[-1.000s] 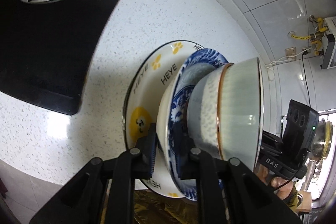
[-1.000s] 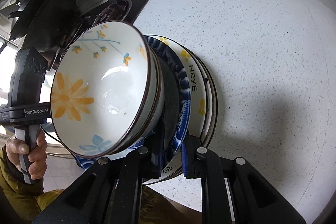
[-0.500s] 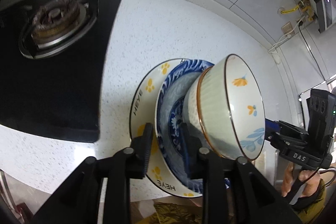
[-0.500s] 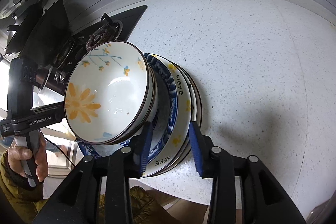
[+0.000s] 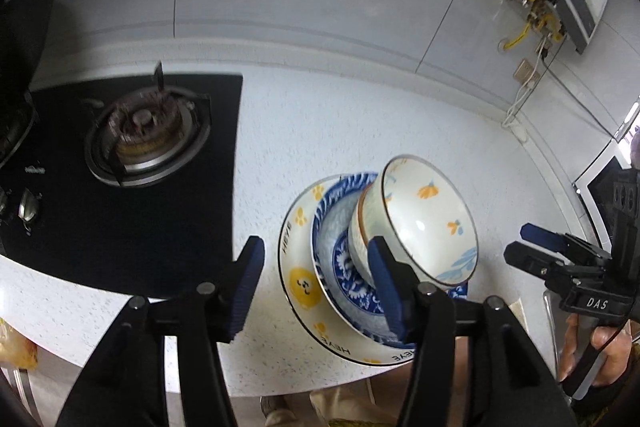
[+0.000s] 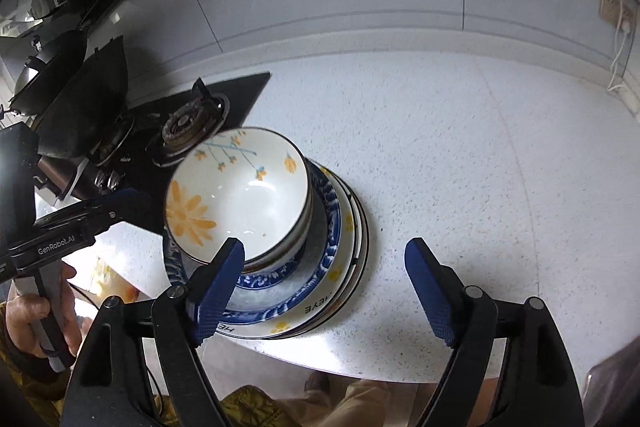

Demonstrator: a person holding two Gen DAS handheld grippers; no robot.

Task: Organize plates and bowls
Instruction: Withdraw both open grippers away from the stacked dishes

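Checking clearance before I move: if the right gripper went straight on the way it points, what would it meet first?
Probably the stacked plates' near rim, or the white countertop beside them. The right gripper is open, jaws just opening, nothing between them; depth is unclear.

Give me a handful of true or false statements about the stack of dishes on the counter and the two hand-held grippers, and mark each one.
1. The flower bowl sits on top of the stack. True.
2. The left hand-held gripper is clamped on the blue patterned plate. False: its jaws have just been opening and stand apart, pressing on nothing.
3. The plate with HEYE lettering lies under the blue patterned plate. True.
4. The stack rests on the black stove top. False: it stands on the white speckled counter, beside the stove.
5. The right hand-held gripper holds the flower bowl. False: its jaws have just been opening and stand wide, with nothing gripped.
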